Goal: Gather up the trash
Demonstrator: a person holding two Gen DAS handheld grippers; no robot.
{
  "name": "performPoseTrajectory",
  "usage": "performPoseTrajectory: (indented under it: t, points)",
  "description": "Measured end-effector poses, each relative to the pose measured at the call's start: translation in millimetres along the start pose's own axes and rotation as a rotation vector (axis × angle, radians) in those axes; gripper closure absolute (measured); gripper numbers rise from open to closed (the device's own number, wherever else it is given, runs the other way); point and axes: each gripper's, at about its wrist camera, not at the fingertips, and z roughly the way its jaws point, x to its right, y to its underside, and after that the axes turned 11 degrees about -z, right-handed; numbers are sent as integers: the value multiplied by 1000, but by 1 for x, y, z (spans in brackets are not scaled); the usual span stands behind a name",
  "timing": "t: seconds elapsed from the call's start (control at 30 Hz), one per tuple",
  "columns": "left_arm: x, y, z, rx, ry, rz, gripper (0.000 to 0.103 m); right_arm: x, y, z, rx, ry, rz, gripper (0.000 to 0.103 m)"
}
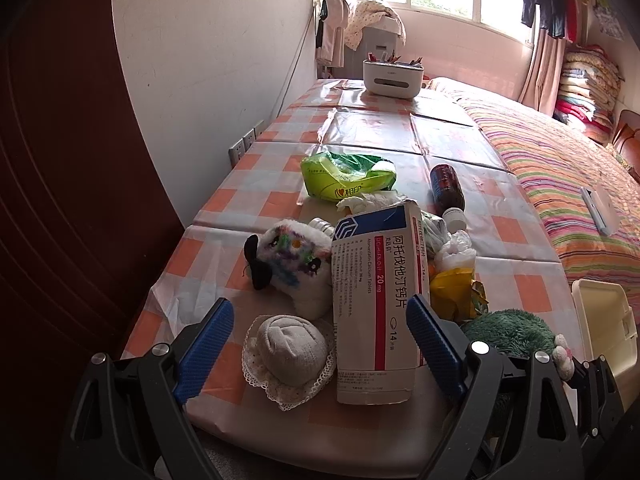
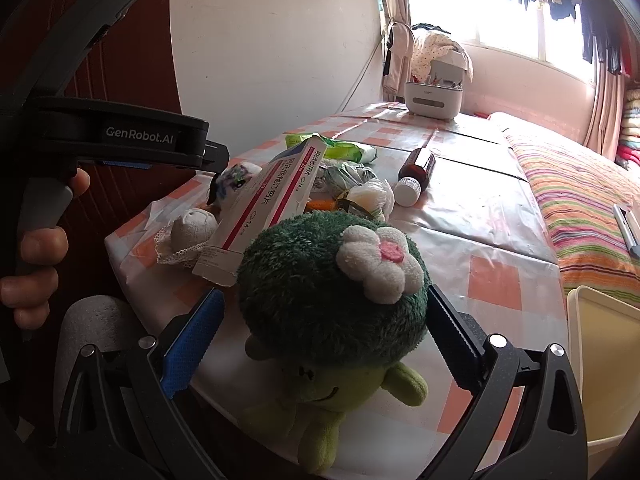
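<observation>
The medicine box (image 1: 376, 304) leaned on the litter pile just behind the lace-edged cap (image 1: 289, 354); the left gripper (image 1: 320, 346) hovered spread around both. Approach step, likely; closing comes next. The right gripper (image 2: 324, 336) gaped around the broccoli plush (image 2: 332, 292).

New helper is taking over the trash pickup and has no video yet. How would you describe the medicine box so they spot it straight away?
On the orange-and-white checked table beside the striped bed, look at the clutter at the near end. The medicine box lies tilted, its far end propped on the heap, between a small white knitted hat and a green plush toy. It is the only long white carton, with a red stripe and a blue corner.
</observation>
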Motion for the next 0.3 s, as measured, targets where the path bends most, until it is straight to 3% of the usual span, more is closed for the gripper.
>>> performPoseTrajectory:
  t: [0.3]
  points:
    - [2, 1, 0, -2, -13, 3, 18, 5, -2, -3, 22, -12, 28, 6]
